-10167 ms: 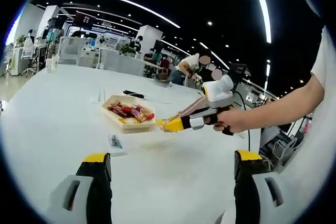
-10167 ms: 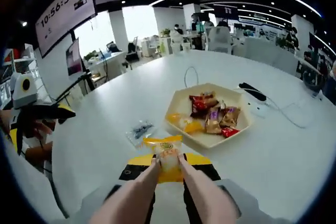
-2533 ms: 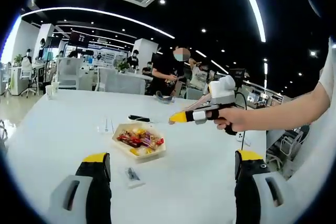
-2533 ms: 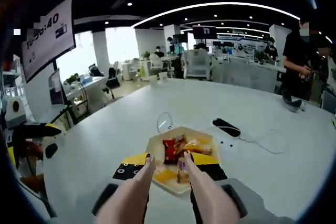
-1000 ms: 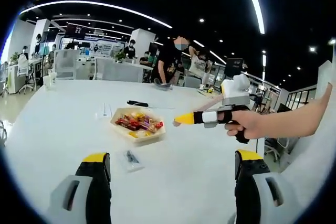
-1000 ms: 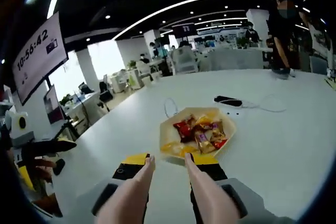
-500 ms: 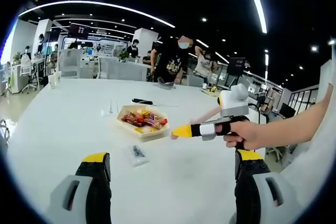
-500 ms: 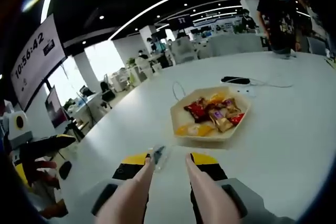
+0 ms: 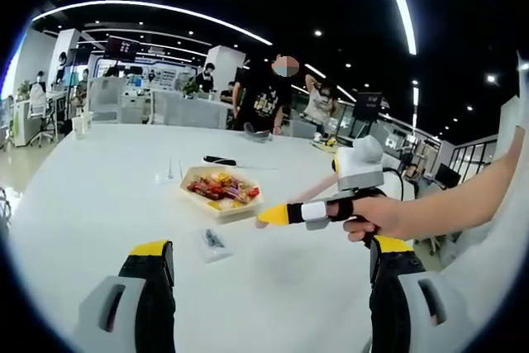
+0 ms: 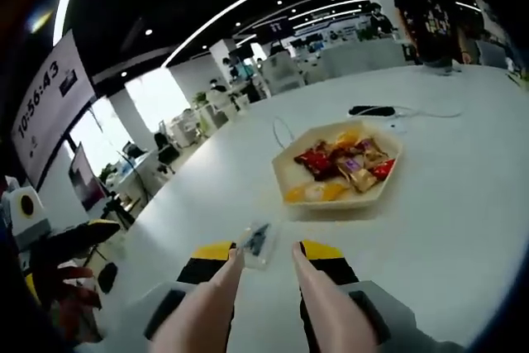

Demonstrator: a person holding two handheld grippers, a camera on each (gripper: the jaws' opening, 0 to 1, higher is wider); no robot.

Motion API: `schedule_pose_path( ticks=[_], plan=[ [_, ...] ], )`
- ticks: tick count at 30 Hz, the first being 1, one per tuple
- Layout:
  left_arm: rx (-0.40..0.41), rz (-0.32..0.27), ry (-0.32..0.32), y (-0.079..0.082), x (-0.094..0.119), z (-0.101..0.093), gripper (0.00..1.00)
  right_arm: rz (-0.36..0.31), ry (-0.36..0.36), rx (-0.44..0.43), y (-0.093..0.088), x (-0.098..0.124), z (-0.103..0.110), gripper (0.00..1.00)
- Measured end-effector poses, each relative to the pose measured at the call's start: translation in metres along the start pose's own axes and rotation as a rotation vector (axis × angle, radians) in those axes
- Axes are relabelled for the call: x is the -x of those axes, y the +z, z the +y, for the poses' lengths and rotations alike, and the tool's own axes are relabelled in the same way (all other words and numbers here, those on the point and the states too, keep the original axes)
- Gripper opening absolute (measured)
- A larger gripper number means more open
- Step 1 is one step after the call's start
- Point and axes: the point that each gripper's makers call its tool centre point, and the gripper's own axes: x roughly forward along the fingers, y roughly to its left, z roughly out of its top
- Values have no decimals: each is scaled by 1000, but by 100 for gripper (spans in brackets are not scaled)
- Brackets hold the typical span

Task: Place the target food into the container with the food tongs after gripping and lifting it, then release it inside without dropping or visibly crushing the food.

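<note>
A hexagonal pale tray [image 10: 388, 173] [image 9: 240, 208] holds several wrapped snacks [image 10: 343, 163] in red, yellow and purple. A small clear packet [image 10: 258, 243] [image 9: 213, 241] lies flat on the white table, nearer than the tray. My right gripper [image 10: 266, 255] carries pinkish tongs whose tips stand apart on either side of that packet, low over the table, gripping nothing. In the left gripper view the right gripper [image 9: 273, 215] reaches in from the right, held by a hand [image 9: 376, 214], its yellow tip just right of the packet. My left gripper [image 9: 271, 247] is wide open and holds nothing.
A black flat device [image 10: 372, 111] [image 9: 219, 159] with a white cable lies beyond the tray. People [image 9: 264, 105] stand at the table's far side. The left gripper [image 10: 74, 237] and its hand hover off the table's left edge. Bare white tabletop [image 10: 463, 221] lies to the right.
The right gripper has dropped lower and drawn back from the tray toward the small clear packet, which now sits between the tong tips. The left gripper stays open.
</note>
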Motion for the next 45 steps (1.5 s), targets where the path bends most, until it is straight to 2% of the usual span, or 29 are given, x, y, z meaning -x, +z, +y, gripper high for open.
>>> schedule_pose_path(
  ticks=[9,12,15,25,28,34,38,41,45],
  plan=[
    [-22,-22,-25,0,-3,1,99,2,-21,-44,-7,-15,-1,29],
    [-36,-5,-23,-5,-4,2,99,14,-31,-56,-11,-13,-5,29],
    [-25,-19,-27,-2,-2,0,99,12,-40,-75,-11,-14,-6,29],
    [-23,-16,-22,-6,0,1,99,18,-19,-107,-15,-31,6,29],
    [-21,-7,-12,-10,2,3,99,38,-13,-139,-23,-38,4,29],
    [-20,16,-15,-17,7,-2,99,30,-24,-179,-27,-38,9,29],
    [-4,21,-2,-20,7,3,99,59,-19,-149,-33,-48,14,29],
    [-7,23,3,-19,8,5,99,52,-37,-134,-31,-55,11,29],
    [8,16,24,-18,10,11,99,72,-64,-160,-41,-65,5,29]
  ],
)
